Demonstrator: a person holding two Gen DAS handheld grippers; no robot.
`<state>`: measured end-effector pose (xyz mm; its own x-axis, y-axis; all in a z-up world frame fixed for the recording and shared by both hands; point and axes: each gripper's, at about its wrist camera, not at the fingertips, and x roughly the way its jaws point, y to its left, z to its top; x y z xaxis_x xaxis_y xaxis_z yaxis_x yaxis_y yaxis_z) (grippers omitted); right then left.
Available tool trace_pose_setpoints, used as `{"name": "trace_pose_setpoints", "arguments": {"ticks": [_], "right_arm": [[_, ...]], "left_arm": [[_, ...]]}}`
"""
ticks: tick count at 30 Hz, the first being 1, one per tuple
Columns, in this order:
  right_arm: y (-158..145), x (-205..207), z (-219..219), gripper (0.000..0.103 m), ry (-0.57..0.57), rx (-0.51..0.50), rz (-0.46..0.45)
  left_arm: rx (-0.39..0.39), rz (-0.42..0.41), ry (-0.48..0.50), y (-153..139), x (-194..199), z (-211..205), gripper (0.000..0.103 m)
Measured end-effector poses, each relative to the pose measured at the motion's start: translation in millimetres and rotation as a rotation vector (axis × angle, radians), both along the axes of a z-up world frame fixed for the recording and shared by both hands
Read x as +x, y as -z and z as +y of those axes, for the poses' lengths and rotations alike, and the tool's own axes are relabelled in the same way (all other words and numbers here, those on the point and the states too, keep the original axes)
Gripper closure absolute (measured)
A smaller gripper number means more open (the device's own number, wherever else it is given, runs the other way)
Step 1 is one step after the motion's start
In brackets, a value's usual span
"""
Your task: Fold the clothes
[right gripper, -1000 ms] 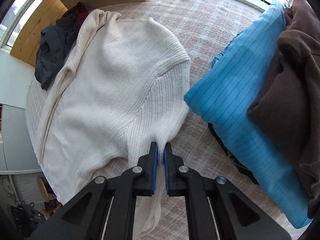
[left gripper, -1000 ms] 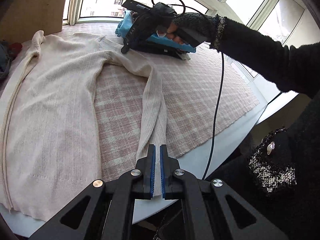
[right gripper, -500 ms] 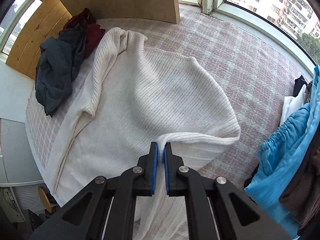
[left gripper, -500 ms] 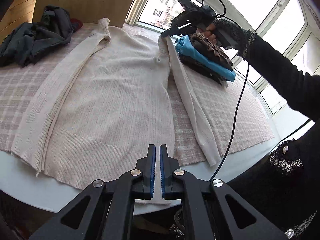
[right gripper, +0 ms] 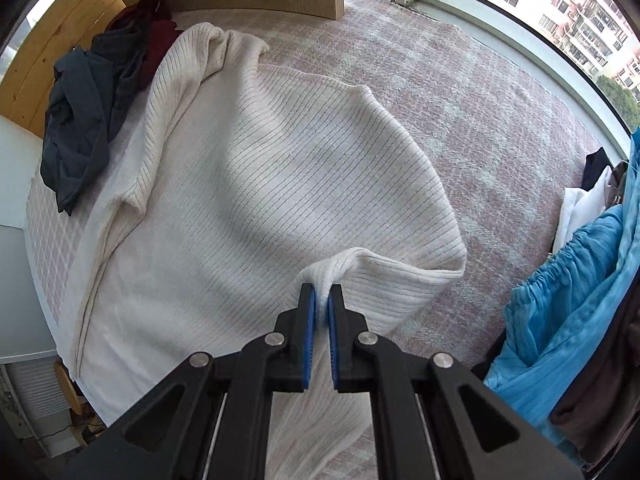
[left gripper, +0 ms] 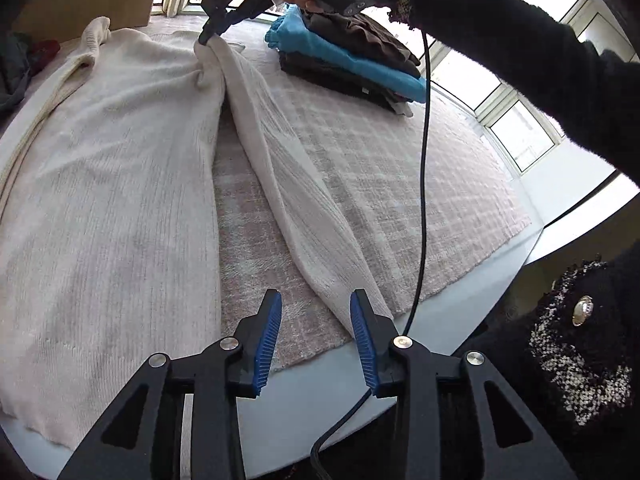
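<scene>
Far left in the left wrist view: heap of dark clothes (left gripper: 16,64) at the worktop's back corner, well clear of the work. Next, cream sweater (left gripper: 108,184) spread flat on the checked blanket (left gripper: 372,168), body running from the near worktop edge (left gripper: 304,404) toward the window, one sleeve already laid along its left side. Then the free sleeve (left gripper: 288,184), long axis slanting from the shoulder, far and raised, down to the cuff at the near edge. Left tongs (left gripper: 316,332) just been opening, now partly apart, blue pads astride the cuff end but not pressing it; nothing held. Nearer of the two to the cuff, so probably the one to take it.

Right tongs (left gripper: 208,36), (right gripper: 320,308) clamped tight on a pinch of knit at the sleeve's shoulder, lifting it into a small peak. Judged next: sleeve to swing leftward across the body.

Open room: bare blanket between body and sleeve, and wide to the right of it. Limits: near edge directly under the cuff, hanging black cable (left gripper: 422,168) just right of the sleeve, folded pile of blue and brown clothes (left gripper: 352,60) far right toward the window.
</scene>
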<state>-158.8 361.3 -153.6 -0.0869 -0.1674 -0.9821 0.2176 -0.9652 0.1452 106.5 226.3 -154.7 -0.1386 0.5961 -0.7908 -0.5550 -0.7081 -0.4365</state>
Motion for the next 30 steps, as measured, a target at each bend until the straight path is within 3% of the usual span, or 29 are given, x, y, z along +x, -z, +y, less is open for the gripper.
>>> {"name": "trace_pose_setpoints", "arguments": {"ticks": [2,7,9,11,15,18,20,22,23,25,27,28,30], "right_arm": [[1,3,3,0.096,-0.002,-0.004,0.008],[-2,8,14,0.096,-0.008,-0.028,0.017],[-5,8,20,0.096,-0.005,-0.053,0.017],[-11,8,25,0.096,-0.004,-0.082,0.015],[-21,7,20,0.096,-0.026,-0.121,0.002],[-25,6,5,0.096,-0.053,-0.13,-0.003],[-13,1,-13,0.09,-0.082,-0.122,-0.033],[3,-4,-28,0.079,-0.116,-0.064,-0.048],[11,-7,-35,0.077,-0.132,-0.023,-0.047],[13,-9,-37,0.077,-0.137,-0.033,-0.065],[-2,-4,-24,0.077,-0.12,-0.089,-0.045],[-12,0,-16,0.075,-0.109,-0.114,-0.022],[-27,13,9,0.063,-0.055,-0.103,0.025]], "left_arm": [[-0.036,-0.03,0.03,16,-11,21,0.069],[-0.003,-0.021,0.088,25,-19,44,0.072],[0.02,-0.025,0.103,23,-20,45,0.099],[0.057,-0.038,0.109,19,-20,42,0.1],[0.163,-0.007,0.018,-17,-19,-4,0.1],[0.176,0.043,-0.088,-37,-14,-61,0.099],[0.172,0.062,-0.169,-45,-9,-101,0.099],[0.11,0.043,-0.248,-32,-11,-127,0.099],[0.084,0.025,-0.29,-21,-14,-136,0.1],[0.002,-0.029,-0.347,5,-22,-152,0.099],[-0.062,-0.083,-0.397,25,-27,-162,0.092],[-0.08,-0.07,-0.399,23,-23,-162,0.089],[-0.116,-0.044,-0.401,18,-15,-162,0.084]]}}
